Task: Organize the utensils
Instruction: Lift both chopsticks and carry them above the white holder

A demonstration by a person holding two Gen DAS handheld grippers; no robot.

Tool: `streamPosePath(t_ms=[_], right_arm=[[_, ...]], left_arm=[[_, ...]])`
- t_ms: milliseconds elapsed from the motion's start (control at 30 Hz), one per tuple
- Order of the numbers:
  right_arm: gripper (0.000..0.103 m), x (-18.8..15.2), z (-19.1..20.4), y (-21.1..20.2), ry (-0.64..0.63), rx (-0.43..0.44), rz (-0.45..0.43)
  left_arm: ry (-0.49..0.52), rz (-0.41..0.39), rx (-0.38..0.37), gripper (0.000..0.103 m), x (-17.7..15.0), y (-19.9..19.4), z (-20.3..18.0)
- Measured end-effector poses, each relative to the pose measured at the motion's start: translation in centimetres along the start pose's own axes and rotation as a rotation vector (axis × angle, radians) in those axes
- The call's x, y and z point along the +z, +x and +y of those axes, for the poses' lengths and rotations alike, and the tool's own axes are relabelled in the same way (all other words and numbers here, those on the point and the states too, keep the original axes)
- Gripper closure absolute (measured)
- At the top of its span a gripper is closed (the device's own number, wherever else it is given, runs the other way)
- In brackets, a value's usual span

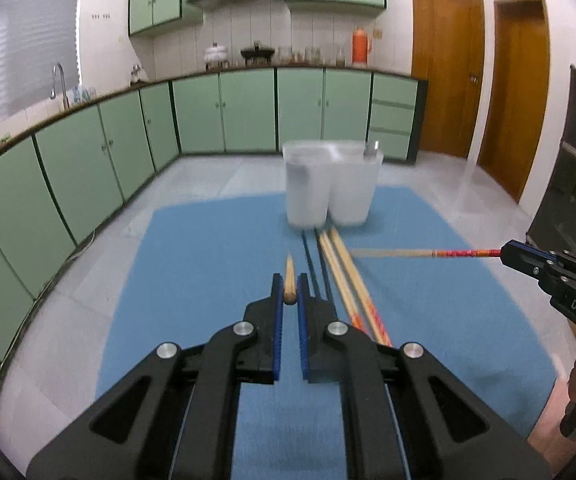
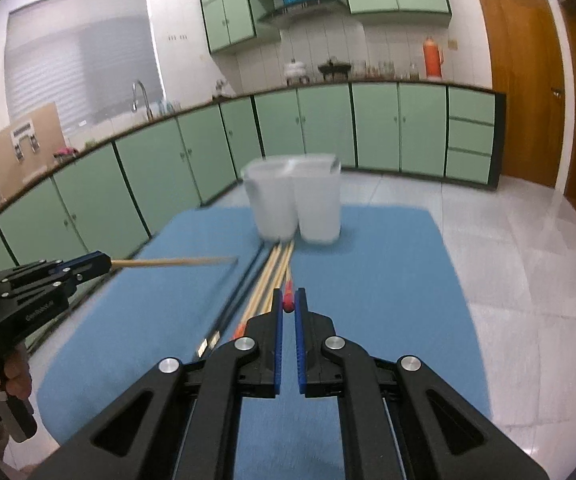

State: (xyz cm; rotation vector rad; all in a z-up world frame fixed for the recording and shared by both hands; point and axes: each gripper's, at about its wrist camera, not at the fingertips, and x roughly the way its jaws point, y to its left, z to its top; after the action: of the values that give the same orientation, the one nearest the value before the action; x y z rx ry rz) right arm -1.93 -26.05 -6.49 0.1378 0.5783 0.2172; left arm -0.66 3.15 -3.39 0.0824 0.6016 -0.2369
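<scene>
1 blue mat (image 1: pixel 216 280), green cabinets (image 1: pixel 248 112)

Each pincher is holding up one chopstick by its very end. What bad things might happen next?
The left gripper pinches only the butt of a plain wooden chopstick, so the long free end might swing or slip out. The right gripper holds a red-patterned wooden chopstick the same way. Both sticks point inward toward each other and may knock together. The translucent white two-compartment plastic holder looks light; a poke at its rim might tip it.
</scene>
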Motion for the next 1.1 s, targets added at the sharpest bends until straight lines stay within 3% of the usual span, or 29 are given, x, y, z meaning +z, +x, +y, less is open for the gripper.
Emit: streamPosePath(t_ms=[433, 700, 967, 1100], right_arm=[[0.098, 8.6, -1.5, -0.4, 0.036, 0.054, -0.085], [0.098, 10.6, -1.6, 0.0, 0.019, 0.072, -0.097], [0.098, 14.7, -2.0, -2.2, 0.010, 0.110, -0.206], [0.098, 17.4, -2.0, -2.7, -0.003, 0.076, -0.281]], left_arm=[[-0.020, -0.089, -0.050, 0.097, 5.9, -0.4, -0.3], [-0.053, -0.147, -0.075, 0.097, 8.2, -1.2, 0.3], [-0.079, -0.306, -0.076, 0.097, 12.5, -3.9, 0.6], [-0.079, -0.385, -0.069, 0.097, 15.1, -3.8, -0.2]])
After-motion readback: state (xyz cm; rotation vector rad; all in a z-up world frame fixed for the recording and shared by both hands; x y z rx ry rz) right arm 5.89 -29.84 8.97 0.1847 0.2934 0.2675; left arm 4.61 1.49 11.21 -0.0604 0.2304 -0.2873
